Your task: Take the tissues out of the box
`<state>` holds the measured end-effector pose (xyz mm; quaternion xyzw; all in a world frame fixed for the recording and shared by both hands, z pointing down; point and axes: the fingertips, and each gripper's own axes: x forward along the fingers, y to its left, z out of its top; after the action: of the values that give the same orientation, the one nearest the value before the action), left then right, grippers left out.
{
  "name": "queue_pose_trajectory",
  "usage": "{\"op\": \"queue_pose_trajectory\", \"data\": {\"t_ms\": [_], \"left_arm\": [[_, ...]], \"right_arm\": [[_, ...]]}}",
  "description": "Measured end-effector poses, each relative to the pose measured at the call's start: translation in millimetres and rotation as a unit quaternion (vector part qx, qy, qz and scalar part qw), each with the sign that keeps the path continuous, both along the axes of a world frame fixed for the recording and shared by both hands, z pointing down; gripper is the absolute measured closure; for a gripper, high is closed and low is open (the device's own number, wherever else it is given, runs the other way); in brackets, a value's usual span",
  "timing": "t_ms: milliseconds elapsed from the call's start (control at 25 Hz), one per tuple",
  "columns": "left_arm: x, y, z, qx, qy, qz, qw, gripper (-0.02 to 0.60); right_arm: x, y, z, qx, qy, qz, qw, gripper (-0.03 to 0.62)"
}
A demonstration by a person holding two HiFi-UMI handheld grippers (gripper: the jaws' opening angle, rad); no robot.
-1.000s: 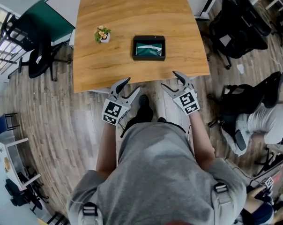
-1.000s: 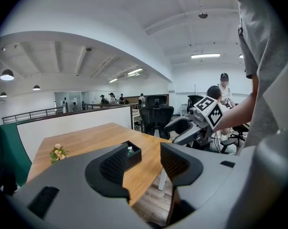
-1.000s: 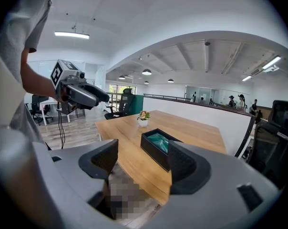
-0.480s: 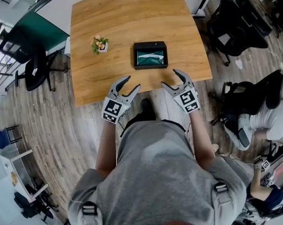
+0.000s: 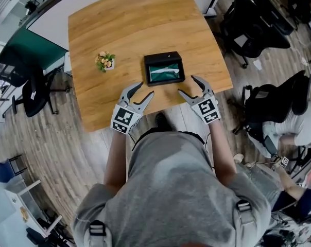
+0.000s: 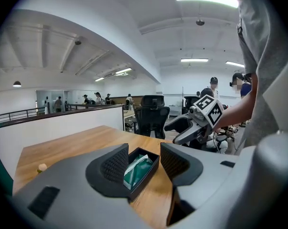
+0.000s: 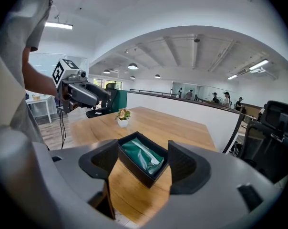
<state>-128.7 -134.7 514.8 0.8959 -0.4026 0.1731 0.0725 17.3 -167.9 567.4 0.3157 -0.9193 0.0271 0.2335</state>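
A black open box (image 5: 164,68) stands on the wooden table (image 5: 130,30) near its front edge. Inside it lies a green tissue pack (image 5: 166,72) with a white tissue showing at its slot. The same box (image 6: 145,168) and pack (image 7: 144,157) appear between the jaws in both gripper views. My left gripper (image 5: 138,92) is open over the table's front edge, to the front left of the box. On the box's right, my right gripper (image 5: 192,86) is open. Neither holds anything or touches the box.
A small potted plant (image 5: 104,61) sits on the table left of the box. Office chairs (image 5: 248,30) stand at the right, another chair (image 5: 29,94) at the left. A seated person (image 5: 294,130) is at the far right. Wood floor lies below the table edge.
Both grippers have come forward to the table's front edge and now flank the box more closely. Their jaws have stayed open.
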Motion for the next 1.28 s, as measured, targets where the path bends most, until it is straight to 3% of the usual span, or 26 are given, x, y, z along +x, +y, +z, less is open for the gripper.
{"op": "queue_pose_trajectory", "data": {"t_ms": [520,1000,1280], "left_arm": [[-25.1,-27.8,8.3,0.0,0.007,0.04,0.9992,0.361],[-33.9,-18.7,6.1,-0.009,0.035,0.039,0.9986,0.361],[-31.0,-20.4,10.1,-0.013,0.026,0.035,0.999,0.36]], "right_arm": [[-2.0,-20.0,1.2,0.006,0.034,0.041,0.999,0.269],[-0.9,-12.7,4.2,-0.007,0.06,0.032,0.998,0.269],[-6.8,-19.0,4.3,-0.006,0.06,0.018,0.998,0.269]]}}
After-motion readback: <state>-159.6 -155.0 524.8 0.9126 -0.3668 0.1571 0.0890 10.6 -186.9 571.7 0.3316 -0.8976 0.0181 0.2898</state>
